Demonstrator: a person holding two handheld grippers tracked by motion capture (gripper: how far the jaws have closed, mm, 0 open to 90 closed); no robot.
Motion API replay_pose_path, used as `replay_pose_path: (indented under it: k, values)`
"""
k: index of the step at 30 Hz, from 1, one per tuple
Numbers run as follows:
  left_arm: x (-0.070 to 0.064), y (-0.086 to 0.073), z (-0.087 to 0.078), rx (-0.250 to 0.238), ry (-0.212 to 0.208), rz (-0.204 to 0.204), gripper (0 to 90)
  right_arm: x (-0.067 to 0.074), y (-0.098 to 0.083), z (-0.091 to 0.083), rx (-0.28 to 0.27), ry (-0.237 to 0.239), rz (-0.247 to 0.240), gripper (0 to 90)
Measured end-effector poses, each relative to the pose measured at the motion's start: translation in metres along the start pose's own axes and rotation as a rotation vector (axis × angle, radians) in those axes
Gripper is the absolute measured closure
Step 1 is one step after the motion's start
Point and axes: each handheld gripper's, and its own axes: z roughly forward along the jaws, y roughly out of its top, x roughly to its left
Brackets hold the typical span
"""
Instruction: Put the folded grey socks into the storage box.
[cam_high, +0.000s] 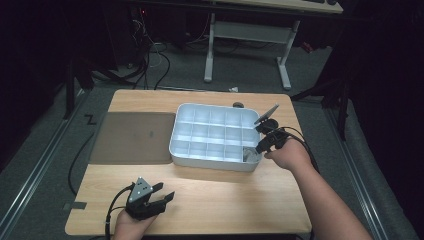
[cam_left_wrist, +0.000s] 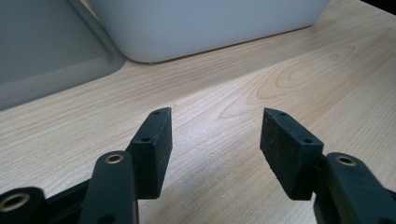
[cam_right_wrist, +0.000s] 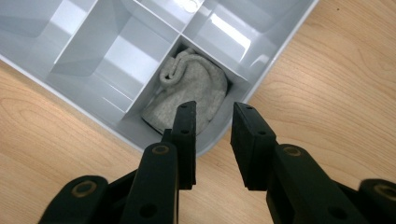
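**Divided tray with one filled corner cell; two hand-held grippers on a wooden table**

White compartment tray (cam_high: 216, 136) at centre of the high view, on a light wooden table (cam_high: 225, 200); three rows of cells, rim rounded at the corners. Grey cloth (cam_right_wrist: 191, 91), crumpled, in the tray's corner cell at lower right of the tray in the high view (cam_high: 248, 153); seen at centre of the right gripper view, bunched against the cell's partitions, its lower edge hidden behind the near jaw. Neighbouring cells in that view bare and white, with bright reflections toward the top of the frame.

Dark flat mat (cam_high: 134, 137) left of the tray in the high view, just beside its left wall; same mat at upper left of the left gripper view (cam_left_wrist: 42, 56), tray wall at top centre there.

Right gripper (cam_high: 270, 140) at the tray's right rim, right of centre in the high view, held by a hand (cam_high: 287, 155); jaws somewhat parted, nothing between them, tips over the tray's rounded corner in its own view (cam_right_wrist: 214, 122). Left gripper (cam_high: 157, 195) at lower left of the high view, over bare wood, well apart from the tray; jaws spread wide and empty (cam_left_wrist: 215, 135).

Open tabletop across the lower part of the high view, between the tray's near wall and the table's near edge. Narrow strip of wood right of the tray, up to the table's right edge.
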Motion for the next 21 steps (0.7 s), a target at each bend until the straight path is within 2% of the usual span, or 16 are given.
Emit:
replay_pose_path:
  k: [9,10,13,16,21]
  values:
    - [0.000,0.000,0.000,0.006,0.000,0.000,44.6,-0.010,-0.010,-0.004,-0.022,-0.019,0.028,71.2]
    - [0.000,0.000,0.000,0.006,0.000,-0.001,44.6,-0.011,-0.012,-0.005,-0.020,-0.015,0.043,71.1]
    - [0.000,0.000,0.000,0.006,0.002,0.002,44.6,-0.015,-0.017,-0.005,-0.035,-0.024,0.043,70.6]
    - [0.001,0.000,0.000,0.005,0.005,0.008,44.5,-0.017,-0.024,-0.005,-0.062,-0.024,0.054,69.4]
    - [0.001,0.000,0.000,0.002,0.008,0.009,44.4,-0.016,-0.040,-0.004,-0.140,-0.043,0.058,65.9]
